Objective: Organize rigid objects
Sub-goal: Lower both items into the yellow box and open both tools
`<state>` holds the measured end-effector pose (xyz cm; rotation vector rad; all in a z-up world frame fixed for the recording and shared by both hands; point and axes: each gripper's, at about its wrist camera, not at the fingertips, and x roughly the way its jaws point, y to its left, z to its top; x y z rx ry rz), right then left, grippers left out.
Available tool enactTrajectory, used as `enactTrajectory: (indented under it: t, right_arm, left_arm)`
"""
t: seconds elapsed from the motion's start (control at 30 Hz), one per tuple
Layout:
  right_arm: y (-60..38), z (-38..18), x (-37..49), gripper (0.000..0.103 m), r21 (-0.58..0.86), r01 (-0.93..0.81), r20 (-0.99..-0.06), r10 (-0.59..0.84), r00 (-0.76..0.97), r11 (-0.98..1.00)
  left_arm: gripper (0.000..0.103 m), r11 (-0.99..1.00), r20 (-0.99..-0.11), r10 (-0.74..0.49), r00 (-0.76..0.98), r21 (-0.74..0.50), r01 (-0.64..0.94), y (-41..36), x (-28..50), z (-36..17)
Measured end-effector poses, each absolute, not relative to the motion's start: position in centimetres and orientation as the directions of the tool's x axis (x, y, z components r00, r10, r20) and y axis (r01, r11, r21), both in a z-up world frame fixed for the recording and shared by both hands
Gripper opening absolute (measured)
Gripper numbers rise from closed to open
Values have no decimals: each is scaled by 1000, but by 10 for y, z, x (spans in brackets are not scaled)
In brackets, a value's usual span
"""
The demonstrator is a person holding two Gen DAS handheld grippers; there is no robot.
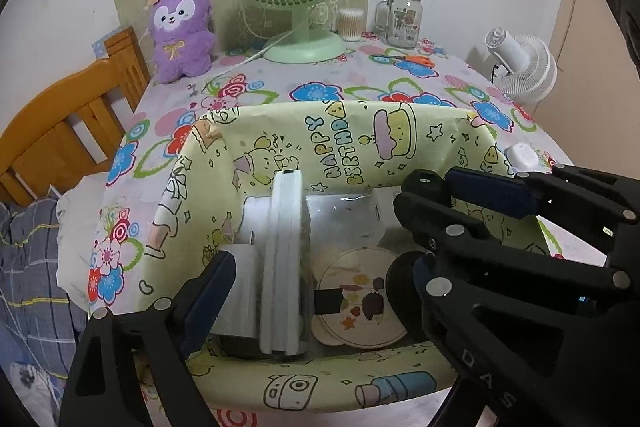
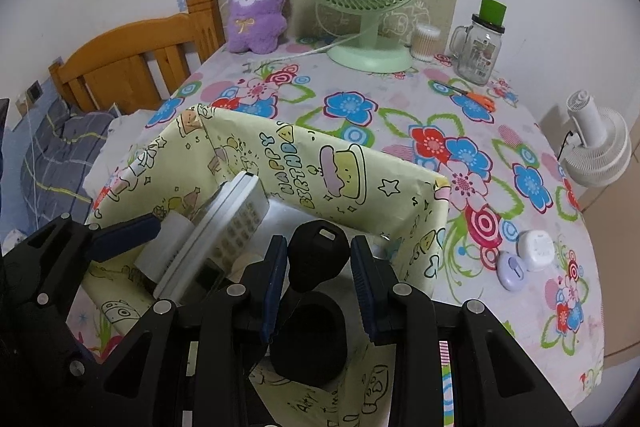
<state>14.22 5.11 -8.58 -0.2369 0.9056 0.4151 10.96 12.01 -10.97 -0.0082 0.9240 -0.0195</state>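
box filling up, two pieces left on the table

the box [image 2: 352, 171] already holds a white remote [image 1: 282, 263] and a coaster [image 1: 360, 303]. the right gripper [image 2: 318, 279] is clamped on a black dumbbell [image 2: 314, 259] over the box. the left gripper [image 1: 320, 247] stands apart around the remote. i think two small round gadgets [image 2: 524, 257] are still outside.

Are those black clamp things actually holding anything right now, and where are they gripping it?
The right tool pinches a black dumbbell-shaped object around its narrow middle, above the yellow birthday-paper box. The left tool stands open around the white remote control, not gripping it.
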Motion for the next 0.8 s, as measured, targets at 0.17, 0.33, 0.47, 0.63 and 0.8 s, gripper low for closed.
enactTrajectory:
  t: [0.17,0.33,0.47,0.63,0.8]
  right_arm:
    - [51,-88,145,53,-8,-446,-805,259,534,895]
    - [47,-80,141,66,-31,-441,-781,254,570,897]
    - [43,-74,138,69,-51,-435,-769,243,592,899]
    - [33,-65,134,76,-44,-421,-759,243,604,906]
    - [21,-57,128,79,-42,-408,-747,243,619,912]
  left_arm:
    - [93,1000,-797,-23,603,-15,18,119,110,-110]
    - [94,1000,-798,-30,602,-22,19,117,109,-107]
    - [94,999,-793,-34,609,-21,28,111,106,-102]
    - [95,1000,-787,-27,616,-20,19,102,102,-94]
    - [95,1000,-779,-25,627,-15,22,93,96,-87]
